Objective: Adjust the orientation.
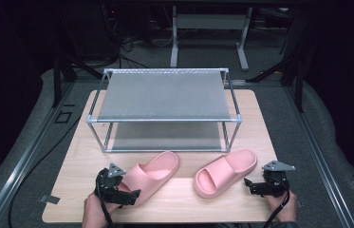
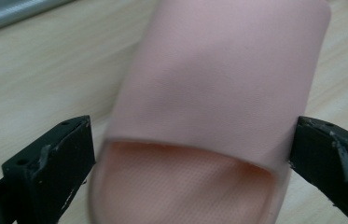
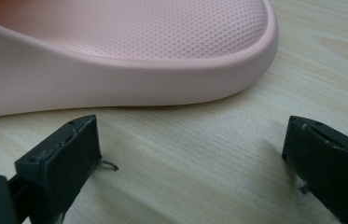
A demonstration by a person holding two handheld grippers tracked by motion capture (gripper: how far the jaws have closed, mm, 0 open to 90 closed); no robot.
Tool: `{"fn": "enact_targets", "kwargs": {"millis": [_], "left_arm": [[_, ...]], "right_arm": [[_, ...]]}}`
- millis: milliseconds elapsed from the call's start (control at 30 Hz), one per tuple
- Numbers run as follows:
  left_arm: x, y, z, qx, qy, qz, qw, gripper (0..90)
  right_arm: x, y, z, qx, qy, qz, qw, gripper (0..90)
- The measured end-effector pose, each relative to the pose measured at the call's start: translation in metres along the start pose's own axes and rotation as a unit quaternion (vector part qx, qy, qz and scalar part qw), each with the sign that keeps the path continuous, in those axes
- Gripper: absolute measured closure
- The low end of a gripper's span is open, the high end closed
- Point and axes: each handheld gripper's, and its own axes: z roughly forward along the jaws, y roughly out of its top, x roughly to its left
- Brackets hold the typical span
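Two pink slide slippers lie on the wooden table in front of a metal rack. The left slipper points away to the right, and my left gripper is at its heel end. In the left gripper view that gripper stands open, its jaws on either side of the slipper at the strap's opening. The right slipper lies with its toe opening toward me. My right gripper is open just to its right. Its jaws hover over bare wood, short of the slipper's rounded end.
A two-shelf metal rack with grey shelves stands at the back of the table, both shelves bare. The person's hands hold the grippers at the table's front edge. Dark floor, cables and a desk frame lie beyond.
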Motion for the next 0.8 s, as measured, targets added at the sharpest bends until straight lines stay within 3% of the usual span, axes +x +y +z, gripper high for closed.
{"fn": "enact_targets", "kwargs": {"millis": [167,367,567,800], "left_arm": [[0.005,0.008,0.003,0.012,-0.005,0.010,0.9999,0.0],[0.018,0.013,0.001,0.022,0.007,0.018,0.9996,0.0],[0.035,0.016,-0.001,0.026,0.003,0.006,0.9996,0.0],[0.049,0.016,-0.005,0.034,0.016,-0.005,0.9993,0.0]], "right_arm": [[0.000,0.000,0.000,0.000,-0.002,-0.001,1.0000,4.2],[0.000,0.000,0.000,0.000,-0.002,0.000,1.0000,4.5],[0.000,0.000,0.000,-0.001,-0.001,-0.001,1.0000,4.9],[0.000,0.000,-0.001,-0.001,-0.001,-0.002,1.0000,5.3]]}}
